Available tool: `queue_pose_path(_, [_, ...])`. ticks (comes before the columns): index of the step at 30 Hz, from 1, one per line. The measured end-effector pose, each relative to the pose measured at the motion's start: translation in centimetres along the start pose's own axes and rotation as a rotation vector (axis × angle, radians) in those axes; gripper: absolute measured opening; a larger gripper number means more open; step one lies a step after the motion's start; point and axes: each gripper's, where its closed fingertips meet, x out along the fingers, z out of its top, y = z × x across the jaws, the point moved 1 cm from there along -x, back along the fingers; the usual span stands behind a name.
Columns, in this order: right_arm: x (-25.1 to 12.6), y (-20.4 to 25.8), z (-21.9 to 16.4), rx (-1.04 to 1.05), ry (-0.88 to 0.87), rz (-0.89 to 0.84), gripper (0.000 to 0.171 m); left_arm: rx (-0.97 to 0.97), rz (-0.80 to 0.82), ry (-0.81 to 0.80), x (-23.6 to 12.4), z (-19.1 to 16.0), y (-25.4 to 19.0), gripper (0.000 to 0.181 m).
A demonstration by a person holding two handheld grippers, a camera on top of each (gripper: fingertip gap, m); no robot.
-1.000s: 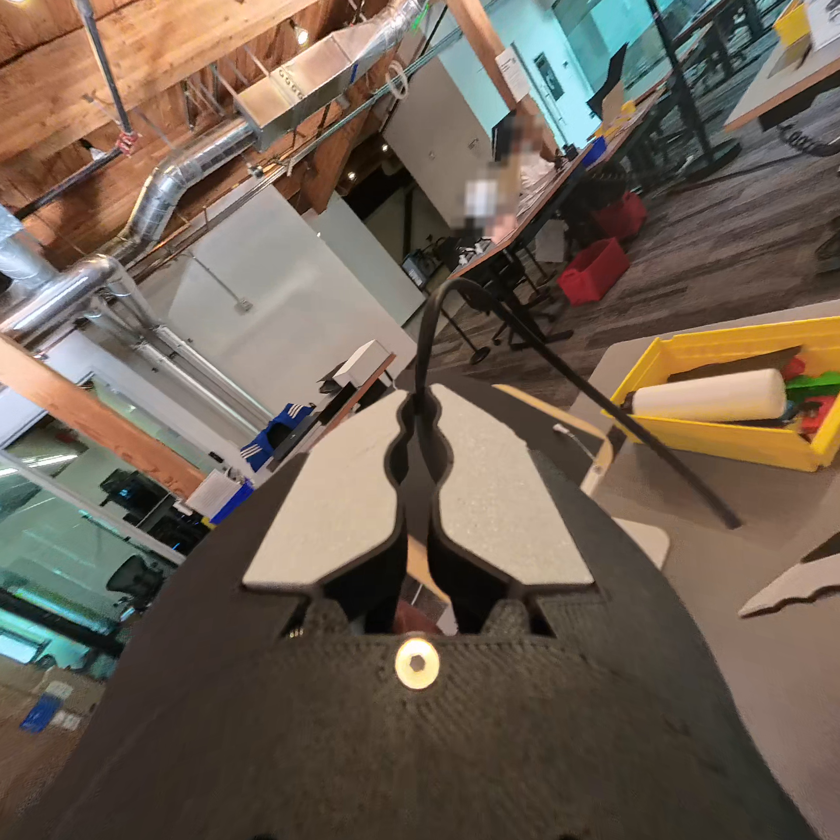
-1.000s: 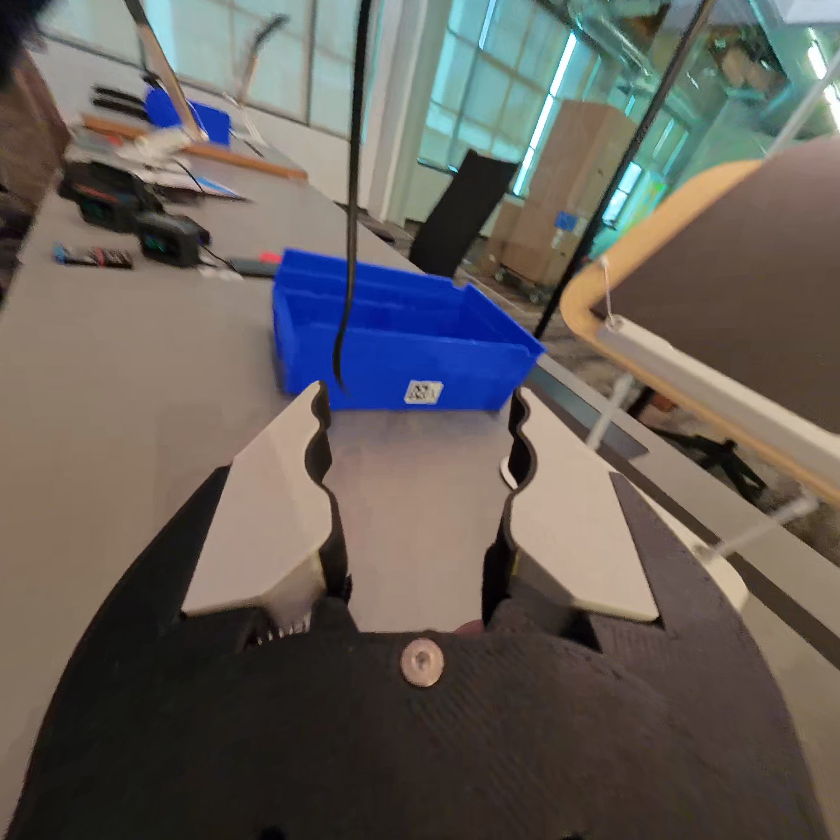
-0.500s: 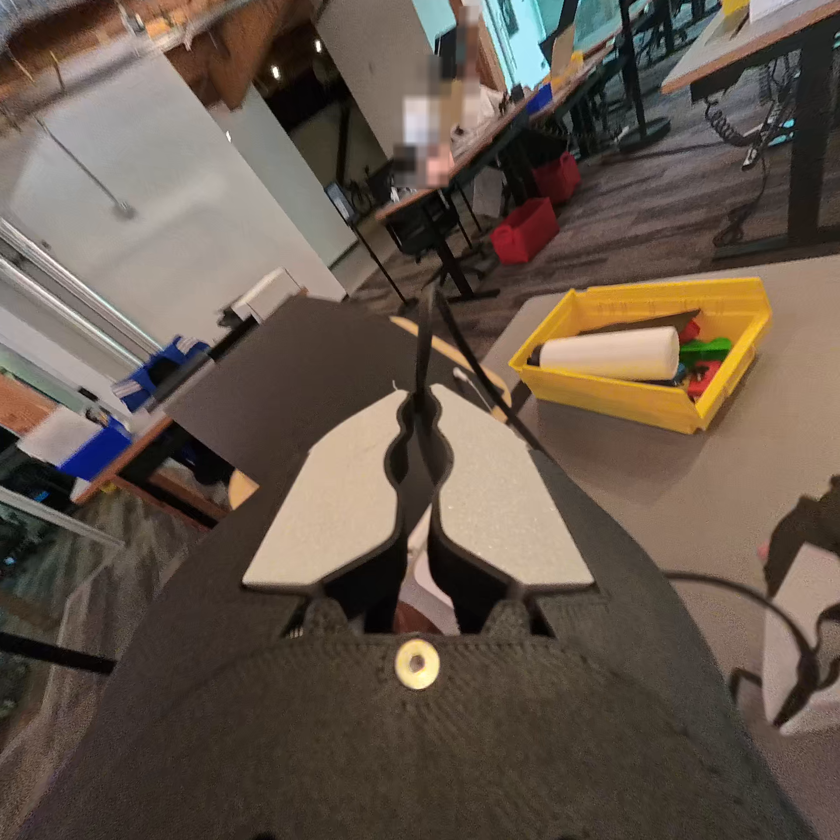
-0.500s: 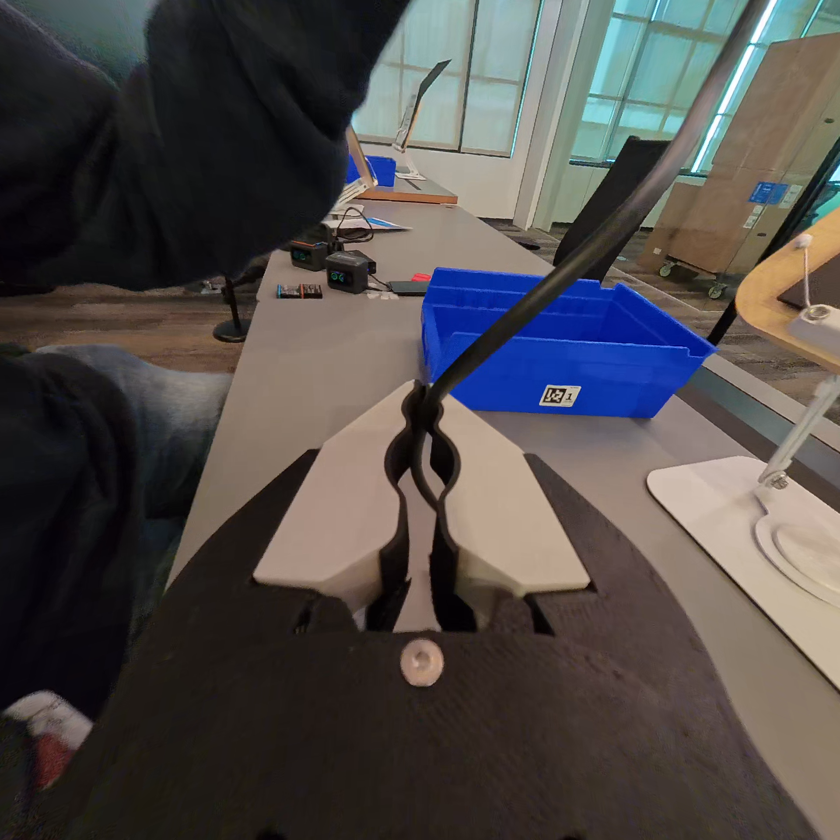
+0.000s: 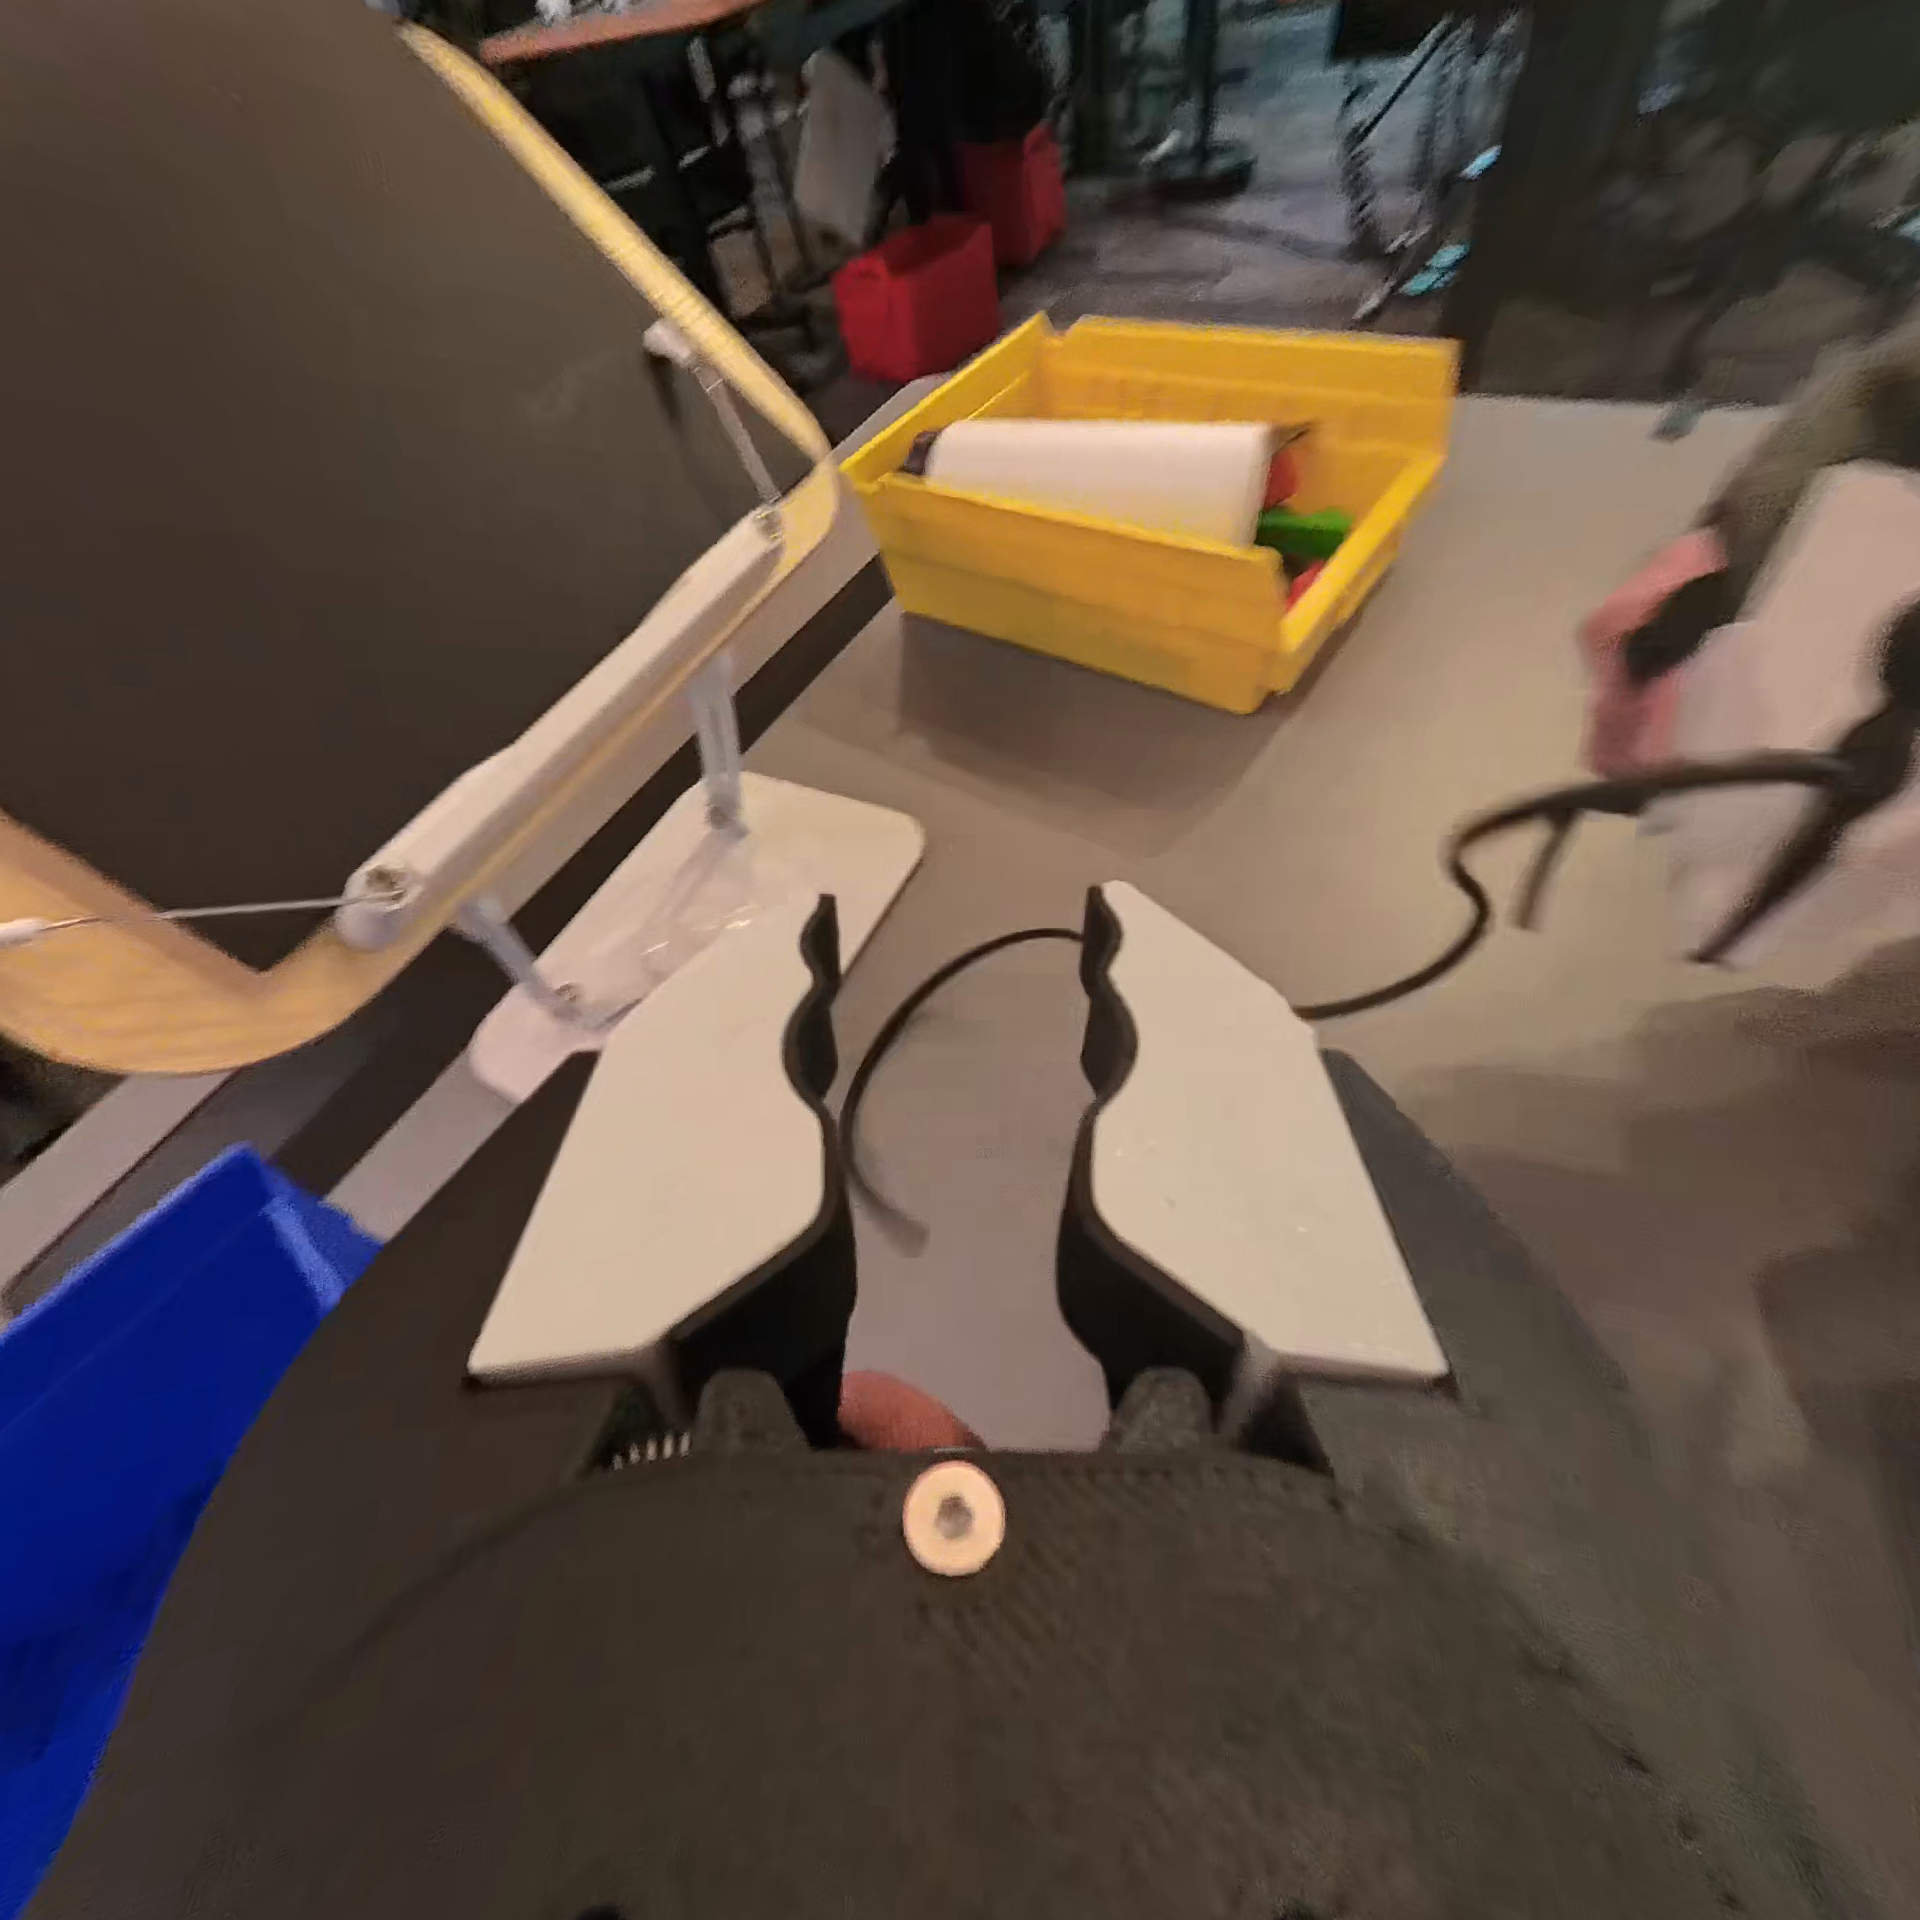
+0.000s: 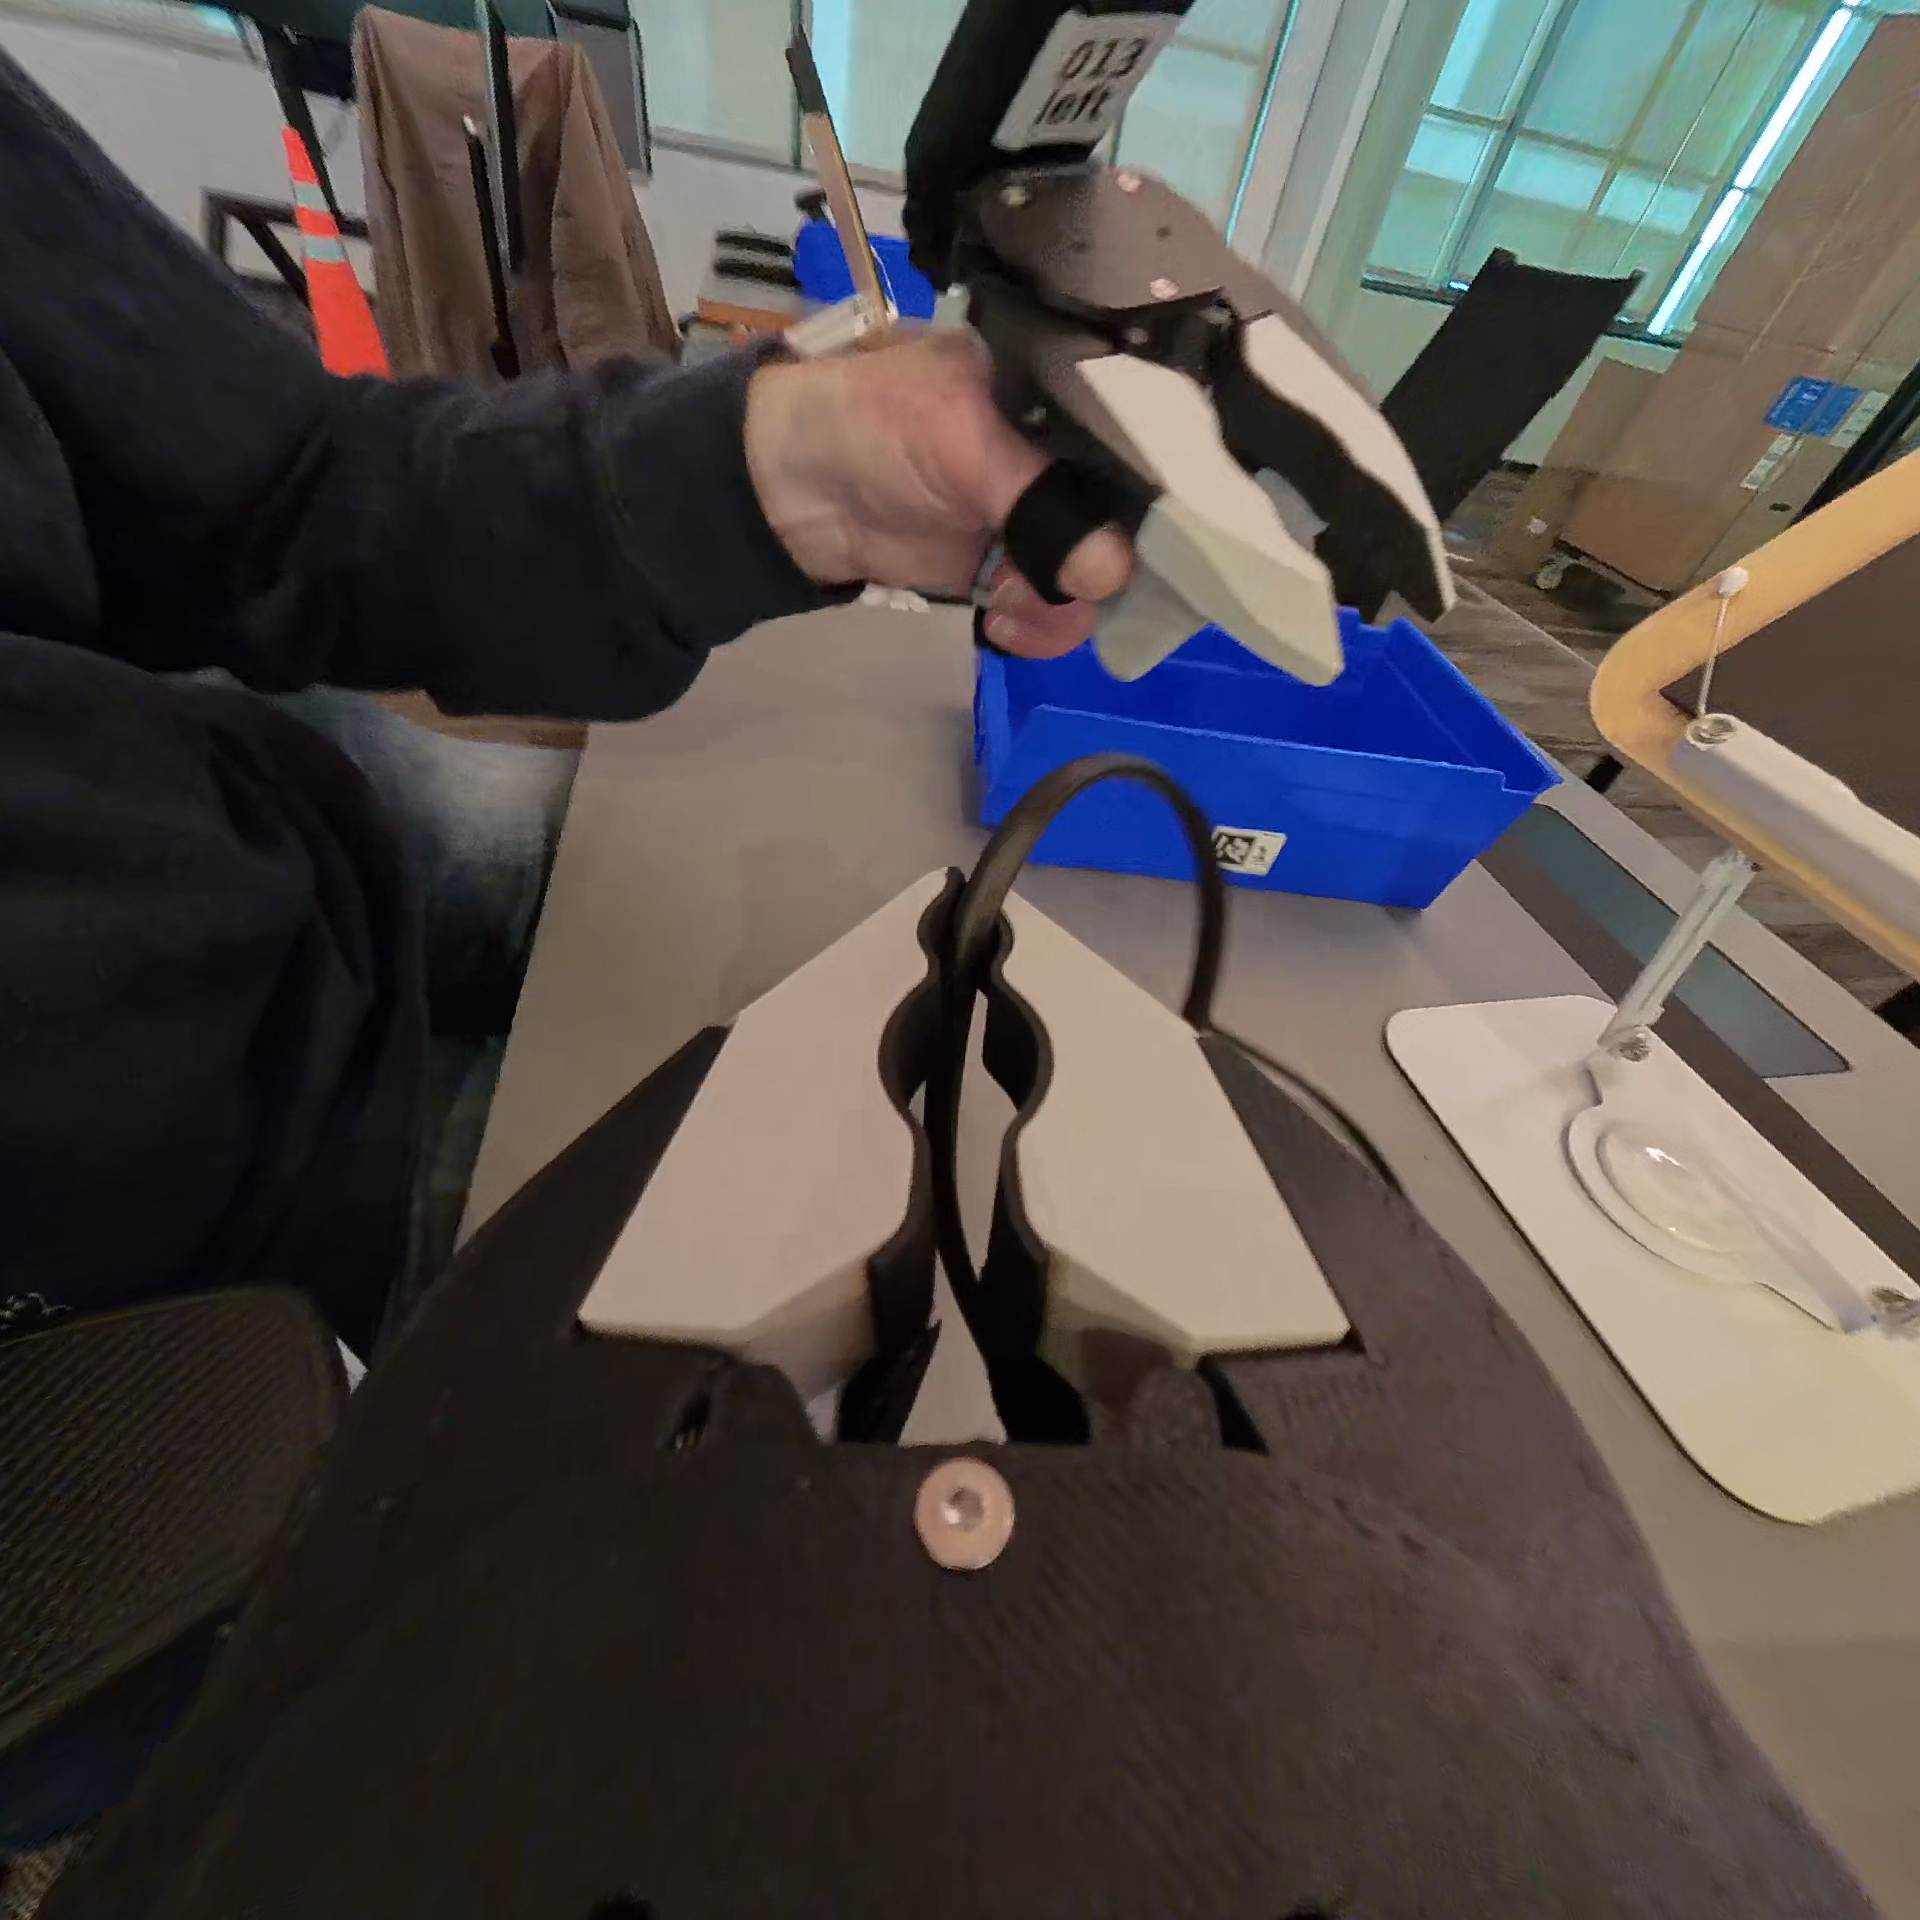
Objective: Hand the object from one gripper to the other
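Note:
A thin black cable (image 6: 1117,771) is clamped between the tips of my right gripper (image 6: 968,902), which is shut on it. The cable arcs up from the tips and drops to the right onto the grey table (image 6: 727,790). In the left wrist view the cable (image 5: 1460,904) trails from the blurred right gripper (image 5: 1756,707) at far right. Its free end lies on the table below my left gripper (image 5: 956,914). My left gripper is open and empty. It also shows in the right wrist view (image 6: 1371,623), held by a hand above the blue bin (image 6: 1299,800).
A yellow bin (image 5: 1081,608) with a white roll and coloured toys stands at the table's back. The blue bin (image 5: 135,1455) is at the left. A white base plate (image 6: 1683,1278) with a thin stand holds a wood-edged dark panel (image 5: 260,416). A person's dark sleeve (image 6: 416,540) is at the left.
My left gripper has opened, let go of the cable and tilted down towards the table. My right gripper, open a second ago, has closed on the cable and still holds it.

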Motion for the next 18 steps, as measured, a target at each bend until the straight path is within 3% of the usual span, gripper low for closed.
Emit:
queue_pose_path(6, [0.5, -0.5, 1.9, 0.099, -0.137, 0.040, 0.000, -0.017, -0.215, -0.130, -0.7, -0.8, -6.9, 0.070])
queue_pose_path(9, [0.6, 0.0, 3.3, 0.136, -0.204, 0.102, 0.000, 0.015, -0.261, -0.156, 0.3, -1.9, -9.4, 0.096])
queue_pose_path(13, [1.1, 0.4, 4.3, 0.140, -0.227, 0.134, 0.000, 0.024, -0.278, -0.182, 2.3, -1.9, -11.9, 0.114])
queue_pose_path(15, [1.4, 0.7, 4.6, 0.138, -0.230, 0.147, 0.000, 0.018, -0.302, -0.174, 3.4, -2.4, -12.9, 0.100])
queue_pose_path(18, [1.5, 1.2, 4.8, 0.149, -0.240, 0.168, 0.000, 0.025, -0.313, -0.199, 4.0, -2.8, -13.6, 0.037])
